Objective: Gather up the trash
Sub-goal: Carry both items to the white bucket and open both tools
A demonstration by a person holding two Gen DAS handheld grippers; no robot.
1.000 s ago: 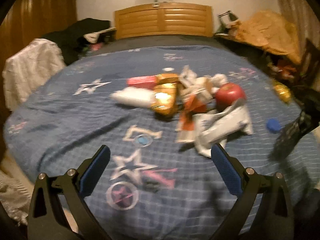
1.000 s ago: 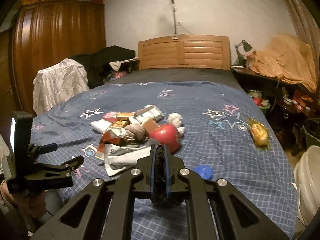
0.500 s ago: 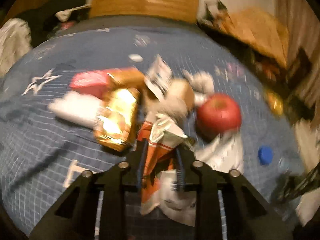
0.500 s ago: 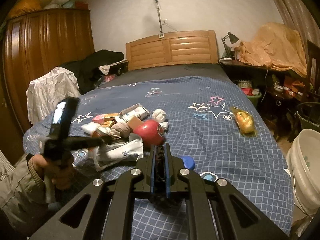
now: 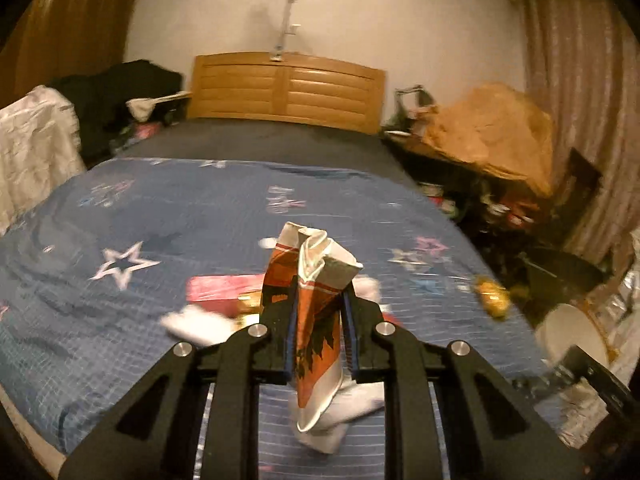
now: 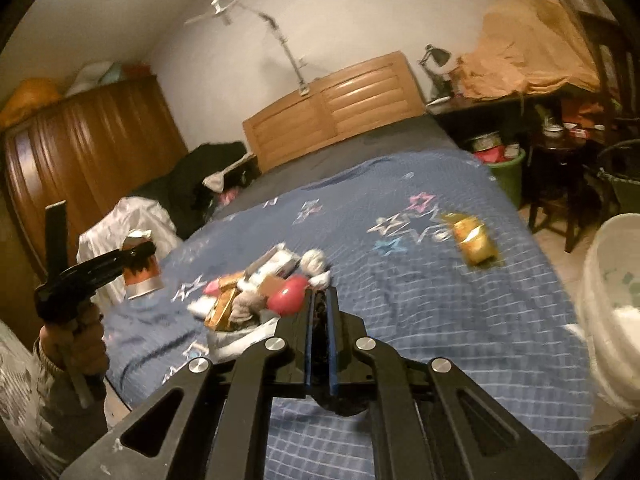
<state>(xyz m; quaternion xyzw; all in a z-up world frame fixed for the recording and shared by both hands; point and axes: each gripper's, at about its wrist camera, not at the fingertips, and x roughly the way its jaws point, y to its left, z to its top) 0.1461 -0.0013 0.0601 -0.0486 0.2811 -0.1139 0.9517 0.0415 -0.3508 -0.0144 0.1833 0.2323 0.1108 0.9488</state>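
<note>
Bedroom, blue star-print bedspread [image 5: 168, 216] with a litter pile [image 6: 256, 300] mid-bed. Your left gripper [image 5: 318, 320] is clamped on one orange-and-white wrapper [image 5: 316, 312], held clear above the bed, long axis roughly upright between the pads. Your right gripper [image 6: 320, 320] is closed with nothing between the pads that I can see. The white bin [image 6: 612, 312] sits off the bed's right side, nearer your right hand, so the wrapper probably has to cross over. Counts: one red apple [image 6: 286, 300], one gold packet [image 6: 474, 240] lying apart, one bin.
</note>
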